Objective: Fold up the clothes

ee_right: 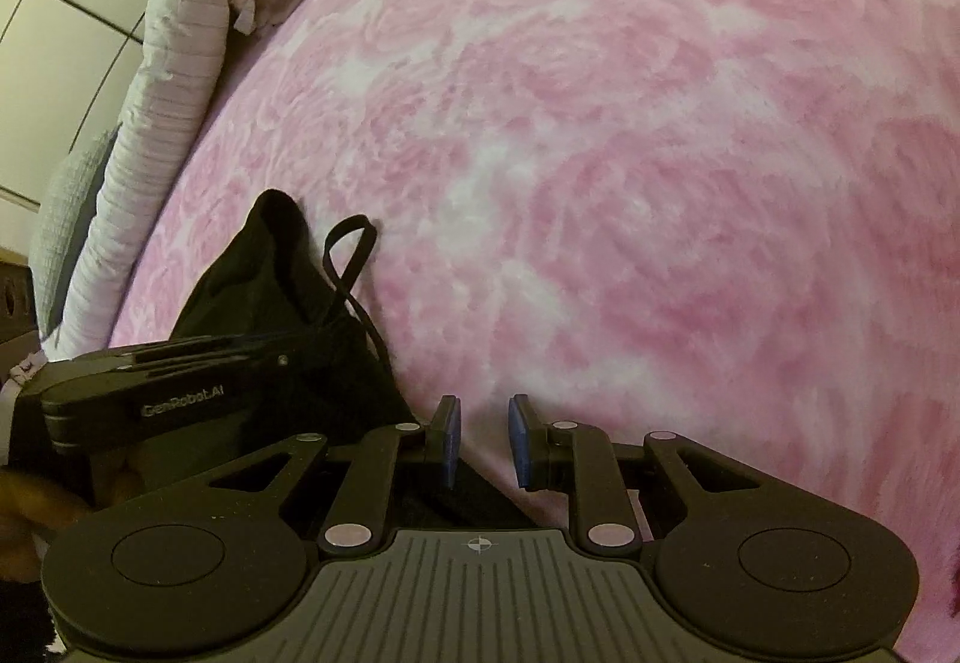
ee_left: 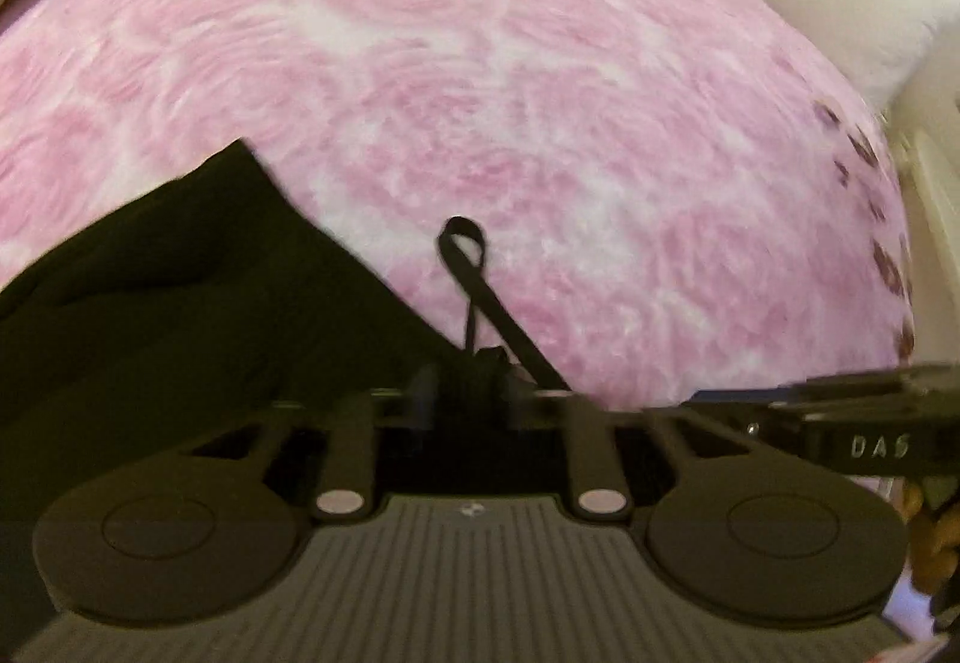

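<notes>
On a pink blanket [ee_right: 600,153], the left gripper [ee_left: 480,381] fingers pinch a bunched black garment [ee_left: 150,315] at lower left, the right gripper [ee_right: 485,438] fingers parted and empty; folding looks unfinished.

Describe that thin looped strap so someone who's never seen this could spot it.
Start at the pink blanket covering the bed, then find the black garment near the left tongs. The strap trails off its edge, the only thin black loop lying on pink.
</notes>
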Motion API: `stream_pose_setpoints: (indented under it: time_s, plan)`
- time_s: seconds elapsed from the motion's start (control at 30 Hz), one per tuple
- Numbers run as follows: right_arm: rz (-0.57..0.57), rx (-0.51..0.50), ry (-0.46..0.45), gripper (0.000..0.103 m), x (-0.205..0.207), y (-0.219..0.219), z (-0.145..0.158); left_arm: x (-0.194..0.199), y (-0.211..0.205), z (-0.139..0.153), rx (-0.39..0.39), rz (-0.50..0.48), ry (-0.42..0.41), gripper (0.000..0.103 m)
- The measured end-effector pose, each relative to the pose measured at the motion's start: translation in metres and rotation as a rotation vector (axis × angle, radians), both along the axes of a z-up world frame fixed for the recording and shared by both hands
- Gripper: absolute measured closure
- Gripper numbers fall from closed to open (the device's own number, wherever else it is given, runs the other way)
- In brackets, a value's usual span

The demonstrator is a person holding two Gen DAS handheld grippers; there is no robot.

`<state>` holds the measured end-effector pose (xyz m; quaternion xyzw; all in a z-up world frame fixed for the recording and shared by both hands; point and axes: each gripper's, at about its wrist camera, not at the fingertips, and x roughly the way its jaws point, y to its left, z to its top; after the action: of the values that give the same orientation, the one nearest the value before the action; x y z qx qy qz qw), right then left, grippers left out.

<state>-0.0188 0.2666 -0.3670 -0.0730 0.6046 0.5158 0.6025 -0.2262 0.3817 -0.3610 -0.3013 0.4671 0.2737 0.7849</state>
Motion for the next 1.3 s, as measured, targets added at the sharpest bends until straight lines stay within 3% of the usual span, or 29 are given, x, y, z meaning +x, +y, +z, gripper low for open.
stream_pose_setpoints:
  time_s: [0.07, 0.3, 0.47, 0.57, 0.6, 0.63, 0.7, 0.83, 1.07, 1.1, 1.13, 1.23, 1.3]
  plan:
    - [-0.001, 0.0, -0.003, 0.082, 0.0, 0.0, -0.001, -0.006, 0.002, 0.009, -0.012, 0.02, -0.052, 0.103]
    - [-0.003, -0.001, -0.02, 0.082, -0.003, 0.0, -0.003, -0.081, 0.0, 0.085, 0.049, 0.231, -0.386, 0.103]
    - [-0.001, -0.023, -0.045, 0.082, -0.007, 0.004, 0.001, -0.119, -0.005, 0.086, -0.009, 0.386, -0.457, 0.101]
    - [0.057, 0.02, -0.111, 0.082, -0.015, 0.009, 0.014, -0.116, -0.011, 0.077, -0.034, 0.395, -0.449, 0.101]
    - [0.093, 0.055, -0.133, 0.077, -0.019, 0.011, 0.02, -0.115, -0.012, 0.074, -0.046, 0.395, -0.457, 0.101]
    - [0.128, 0.079, -0.148, 0.061, -0.023, 0.013, 0.024, -0.113, -0.013, 0.072, -0.053, 0.398, -0.457, 0.101]
    - [0.178, 0.103, -0.174, 0.053, -0.03, 0.018, 0.028, -0.111, -0.015, 0.067, -0.064, 0.406, -0.454, 0.101]
    - [0.124, 0.056, -0.169, 0.053, -0.031, 0.019, 0.023, -0.114, -0.022, 0.058, -0.076, 0.423, -0.367, 0.1]
    - [0.05, 0.102, -0.177, 0.054, -0.024, 0.025, 0.02, -0.112, -0.018, 0.041, -0.12, 0.439, -0.3, 0.093]
    - [0.039, 0.108, -0.178, 0.067, -0.023, 0.026, 0.019, -0.113, -0.019, 0.04, -0.126, 0.448, -0.298, 0.093]
    - [0.029, 0.115, -0.18, 0.097, -0.021, 0.027, 0.019, -0.114, -0.019, 0.039, -0.128, 0.455, -0.295, 0.093]
    - [-0.003, 0.134, -0.183, 0.1, -0.018, 0.029, 0.018, -0.124, -0.02, 0.045, -0.106, 0.462, -0.269, 0.093]
    - [-0.032, 0.237, -0.229, 0.1, -0.016, 0.015, 0.041, -0.137, -0.019, 0.052, -0.089, 0.481, -0.251, 0.093]
